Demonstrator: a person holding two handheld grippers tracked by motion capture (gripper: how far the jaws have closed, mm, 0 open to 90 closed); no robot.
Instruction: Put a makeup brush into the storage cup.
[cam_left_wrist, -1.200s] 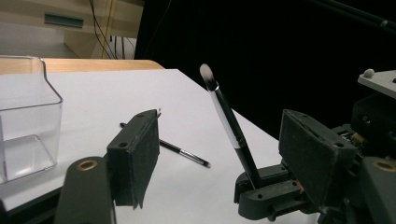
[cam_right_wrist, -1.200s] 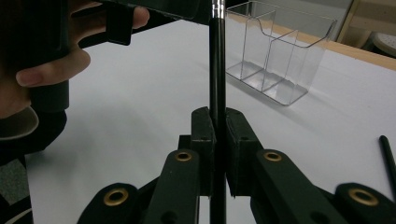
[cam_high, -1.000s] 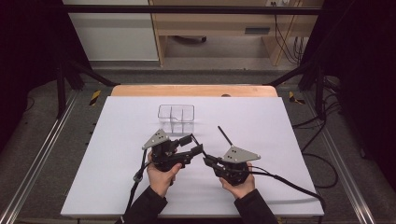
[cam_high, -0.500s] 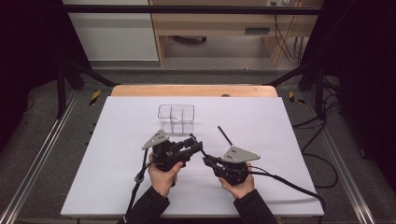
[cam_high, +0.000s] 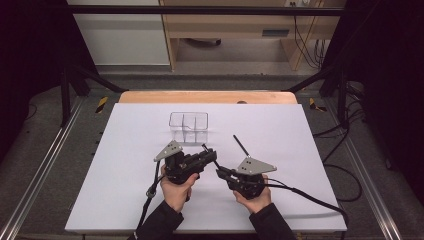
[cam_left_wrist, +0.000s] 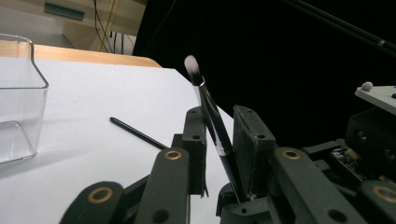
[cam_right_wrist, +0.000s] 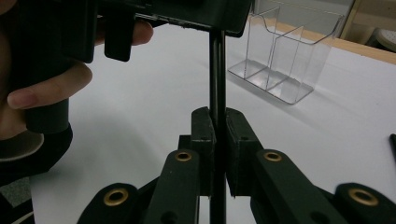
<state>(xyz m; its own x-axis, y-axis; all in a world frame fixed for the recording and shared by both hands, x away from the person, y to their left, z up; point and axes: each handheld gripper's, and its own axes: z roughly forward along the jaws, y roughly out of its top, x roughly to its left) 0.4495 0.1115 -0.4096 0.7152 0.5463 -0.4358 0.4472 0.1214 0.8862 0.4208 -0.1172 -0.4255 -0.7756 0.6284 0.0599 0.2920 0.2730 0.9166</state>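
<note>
A thin make-up brush (cam_left_wrist: 211, 112) with a black handle and a white tip stands up between my two grippers. My right gripper (cam_right_wrist: 218, 112) is shut on its handle (cam_right_wrist: 215, 70), near the table's front middle (cam_high: 221, 172). My left gripper (cam_left_wrist: 219, 112) sits just left of it (cam_high: 212, 154). Its jaws have just been closing around the brush. The brush leans against one pad (cam_left_wrist: 196, 135), and a gap shows at the other. A clear divided box (cam_high: 188, 127) stands just beyond both grippers.
A second thin black stick (cam_high: 240, 145) lies flat on the white table (cam_high: 300, 130), right of the box and beyond the right gripper. A wooden strip (cam_high: 207, 97) edges the table's far side. Cables trail from both grippers toward the front.
The left gripper's jaws have narrowed around the brush. Both hands have stayed where they were, and the right gripper has kept its hold.
</note>
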